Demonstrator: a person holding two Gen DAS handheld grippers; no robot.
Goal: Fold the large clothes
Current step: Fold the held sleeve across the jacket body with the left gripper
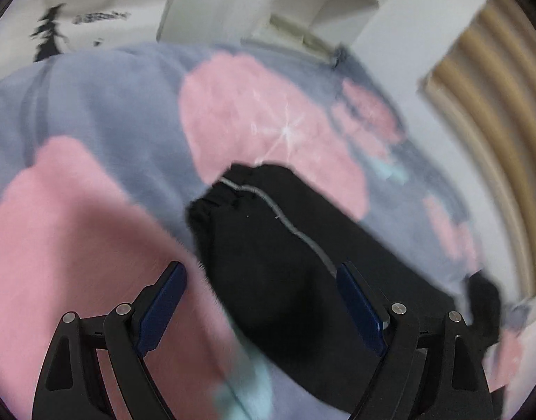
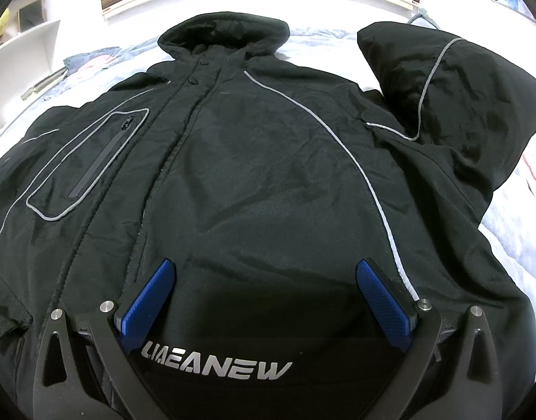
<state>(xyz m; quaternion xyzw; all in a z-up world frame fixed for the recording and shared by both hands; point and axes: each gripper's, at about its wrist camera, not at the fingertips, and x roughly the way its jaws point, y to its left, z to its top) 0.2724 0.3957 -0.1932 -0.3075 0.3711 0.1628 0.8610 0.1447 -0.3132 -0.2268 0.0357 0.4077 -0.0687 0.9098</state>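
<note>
A black jacket (image 2: 253,161) is laid front-up on the bed (image 2: 513,245), one sleeve (image 1: 268,245) stretched beside it. Both the left tongs (image 1: 260,273) and right tongs (image 2: 266,269) are spread, empty. The padded, slippery fabric is judged best gripped at the cuff.
</note>
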